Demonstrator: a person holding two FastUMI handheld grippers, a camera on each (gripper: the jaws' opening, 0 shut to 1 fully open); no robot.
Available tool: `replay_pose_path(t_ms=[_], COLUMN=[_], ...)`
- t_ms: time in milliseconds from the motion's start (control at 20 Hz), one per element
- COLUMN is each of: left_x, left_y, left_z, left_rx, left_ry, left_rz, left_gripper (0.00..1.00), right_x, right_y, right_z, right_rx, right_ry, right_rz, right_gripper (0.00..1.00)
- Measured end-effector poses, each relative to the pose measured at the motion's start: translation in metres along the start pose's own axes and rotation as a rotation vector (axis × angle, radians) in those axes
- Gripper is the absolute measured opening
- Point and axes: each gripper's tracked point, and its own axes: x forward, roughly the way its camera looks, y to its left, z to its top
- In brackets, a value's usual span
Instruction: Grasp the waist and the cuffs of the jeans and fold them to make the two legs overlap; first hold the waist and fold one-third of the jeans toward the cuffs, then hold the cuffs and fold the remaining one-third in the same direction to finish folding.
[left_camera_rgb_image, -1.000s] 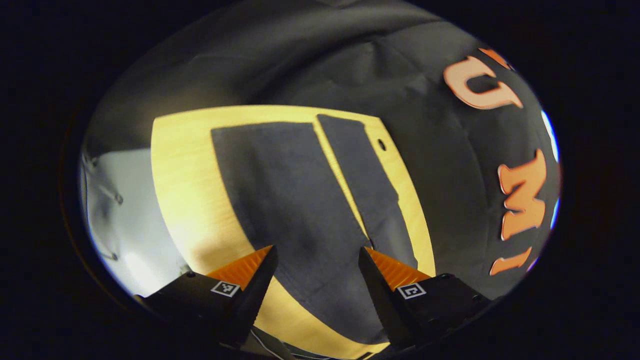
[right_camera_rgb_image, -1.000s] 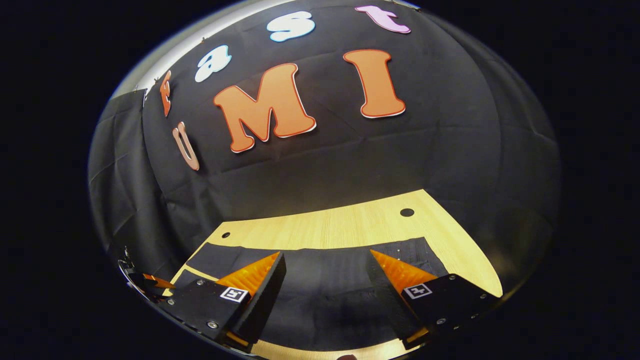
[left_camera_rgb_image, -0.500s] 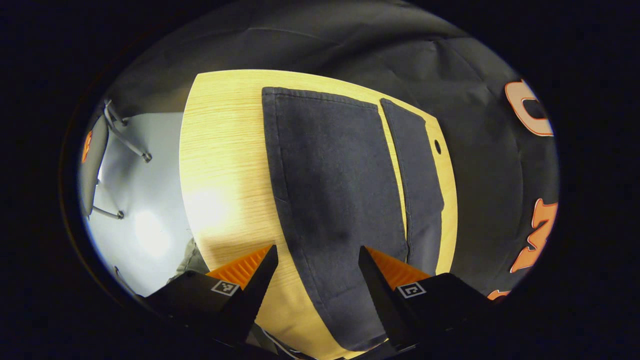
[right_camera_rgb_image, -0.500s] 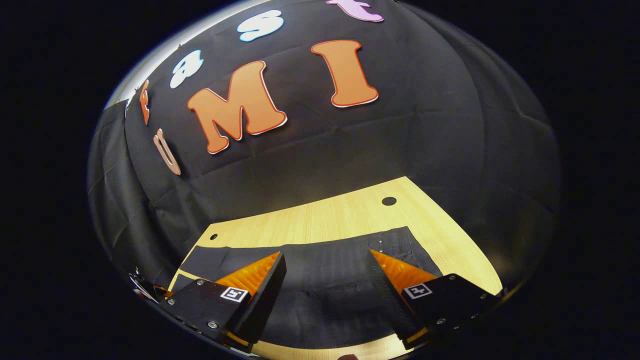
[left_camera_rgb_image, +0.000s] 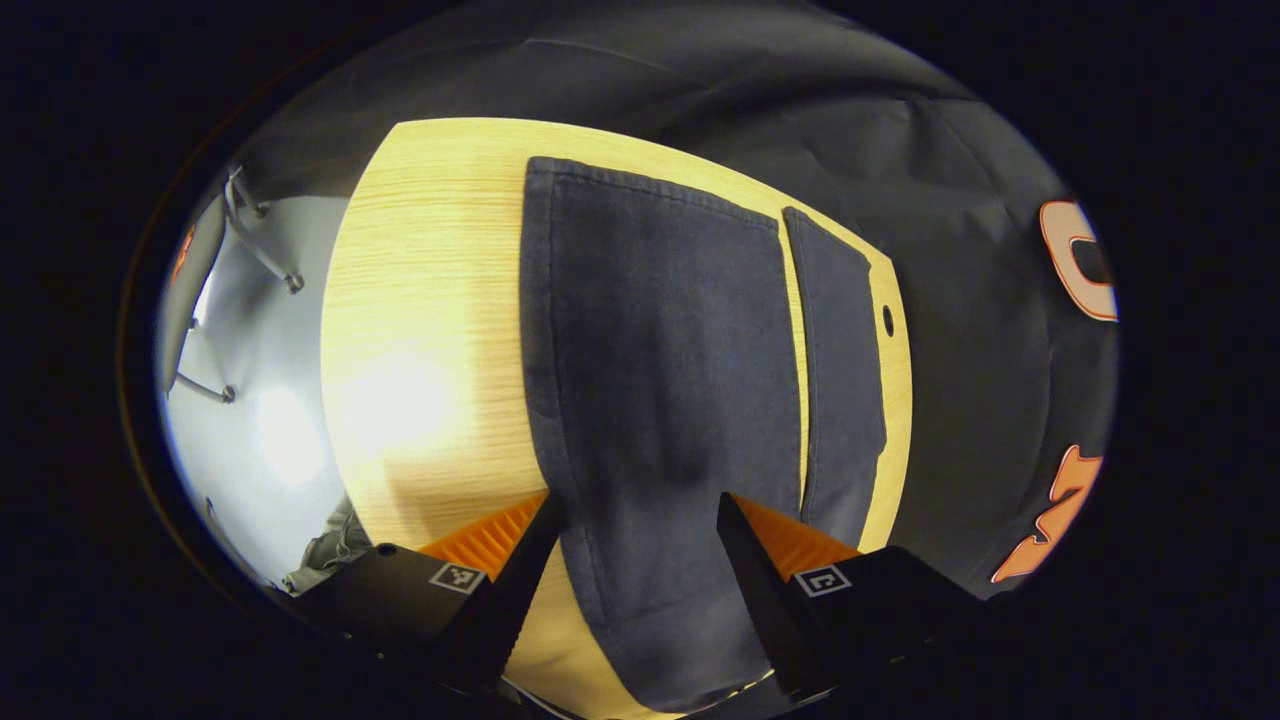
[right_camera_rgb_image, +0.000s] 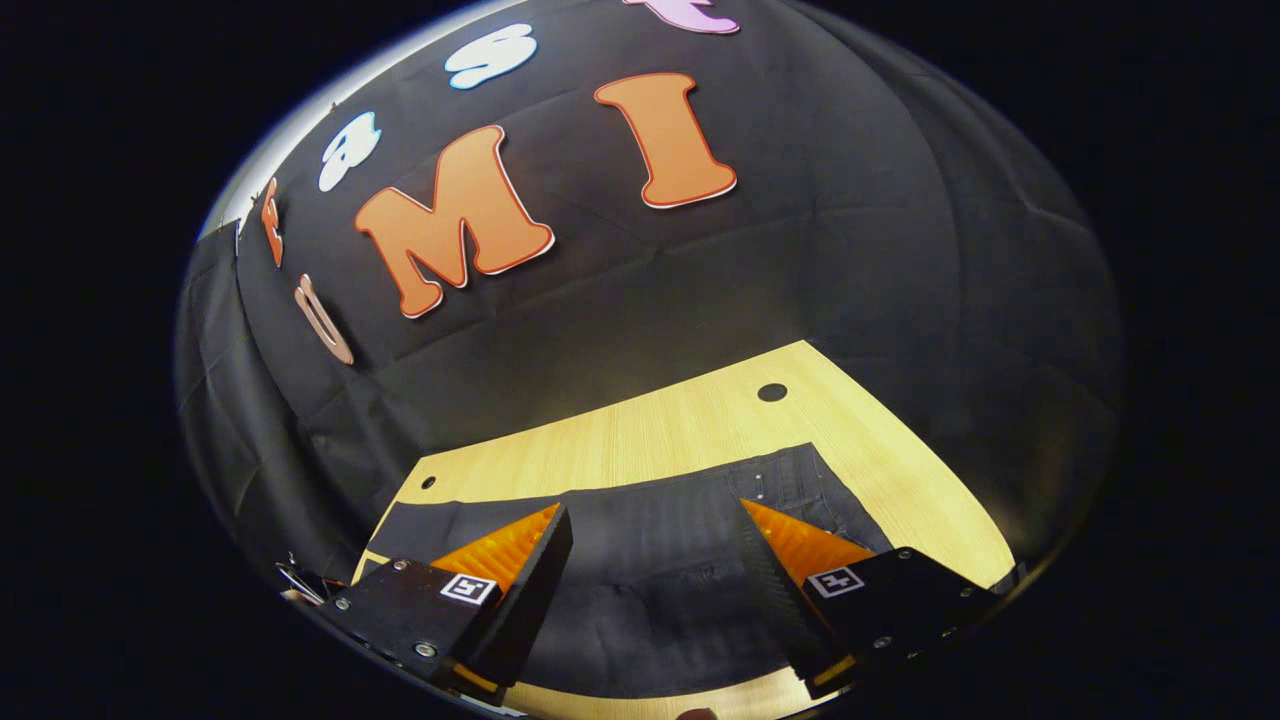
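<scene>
Dark jeans (left_camera_rgb_image: 660, 380) lie flat on a light wooden table (left_camera_rgb_image: 430, 330), both legs stretched out side by side with a thin gap between them. In the left gripper view the near leg runs away from my left gripper (left_camera_rgb_image: 637, 510), which hovers open above it with its fingers astride the leg's near part. In the right gripper view the jeans (right_camera_rgb_image: 650, 520) lie crosswise, their waist end with rivets (right_camera_rgb_image: 790, 485) to the right. My right gripper (right_camera_rgb_image: 650, 525) hovers open over the jeans near the waist, holding nothing.
The table has a small round hole (left_camera_rgb_image: 887, 320) near its far edge, and two such holes, one (right_camera_rgb_image: 771, 392) on the right and one on the left, in the right gripper view. Pale floor (left_camera_rgb_image: 270, 400) with chair legs lies left of the table. Black cloth walls stand close behind.
My left gripper has swung so the legs now run straight ahead and has come nearer the near leg. My right gripper has shifted slightly, bringing the waist corner more into sight.
</scene>
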Motion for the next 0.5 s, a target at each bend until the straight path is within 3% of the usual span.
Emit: replay_pose_path(t_ms=[100, 200, 250, 350, 400, 450, 500], left_x=[0.008, 0.017, 0.019, 0.023, 0.031, 0.036, 0.034], left_y=[-0.014, -0.021, -0.026, -0.038, -0.044, -0.041, -0.036], left_z=[0.001, 0.0, 0.001, 0.003, -0.005, -0.002, 0.001], left_rx=[0.046, 0.068, 0.088, 0.104, 0.099, 0.073, 0.026], left_ry=[-0.001, 0.012, 0.013, 0.004, 0.026, 0.02, 0.028], left_rz=[-0.022, -0.018, -0.037, -0.072, -0.099, -0.067, -0.028], left_gripper=[0.96, 0.88, 0.79, 0.77, 0.72, 0.6, 0.31], right_x=[-0.001, -0.003, -0.004, -0.006, -0.006, -0.006, -0.006], right_y=[-0.001, -0.002, -0.002, -0.004, -0.005, -0.006, -0.008], right_z=[0.003, 0.008, 0.01, 0.012, 0.013, 0.01, 0.007], right_rx=[-0.007, 0.0, 0.006, 0.013, 0.012, 0.009, 0.007], right_ry=[-0.001, -0.008, -0.014, -0.018, -0.018, -0.011, -0.003], right_rz=[-0.007, -0.012, -0.012, -0.017, -0.022, -0.03, -0.034], right_gripper=[0.97, 0.97, 0.97, 0.97, 0.97, 0.97, 0.97])
